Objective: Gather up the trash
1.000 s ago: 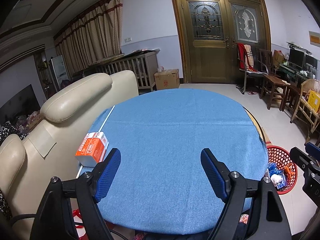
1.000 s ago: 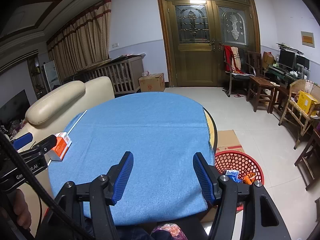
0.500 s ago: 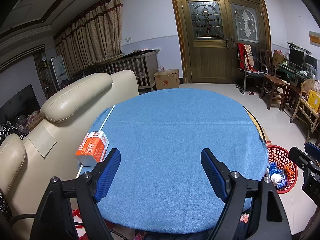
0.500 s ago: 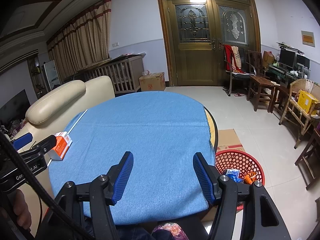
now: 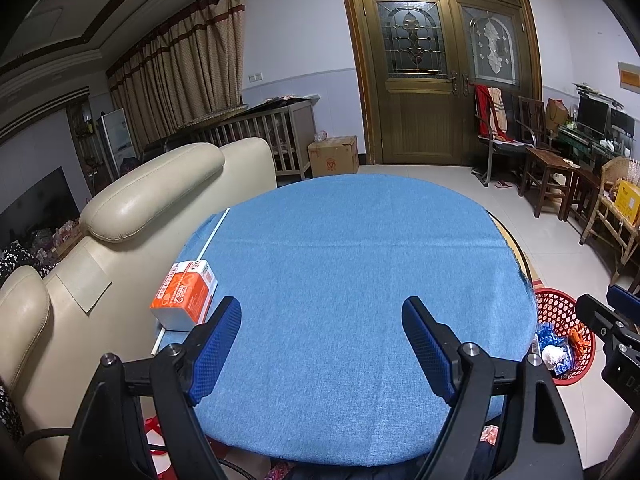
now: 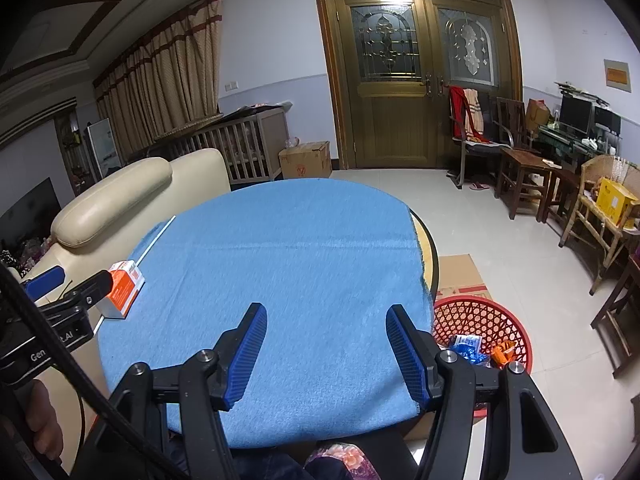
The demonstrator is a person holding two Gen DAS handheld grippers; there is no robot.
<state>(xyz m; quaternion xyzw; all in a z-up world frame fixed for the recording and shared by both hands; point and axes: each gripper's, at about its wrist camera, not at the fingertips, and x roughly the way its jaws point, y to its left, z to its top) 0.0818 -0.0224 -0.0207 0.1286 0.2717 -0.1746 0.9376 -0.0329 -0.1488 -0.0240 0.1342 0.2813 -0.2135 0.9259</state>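
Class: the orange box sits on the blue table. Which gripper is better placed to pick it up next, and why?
Probably the left gripper: the orange box lies just beside its left finger, at the table's left edge. The right gripper, also open, hangs nearer the red basket.

The table edge hides part of the red basket (image 5: 566, 330). The wrappers (image 6: 468, 346) inside are too small to identify.

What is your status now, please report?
Left gripper and right gripper open, holding nothing. Orange box on blue tablecloth. Red basket holds trash. Nothing blocking.
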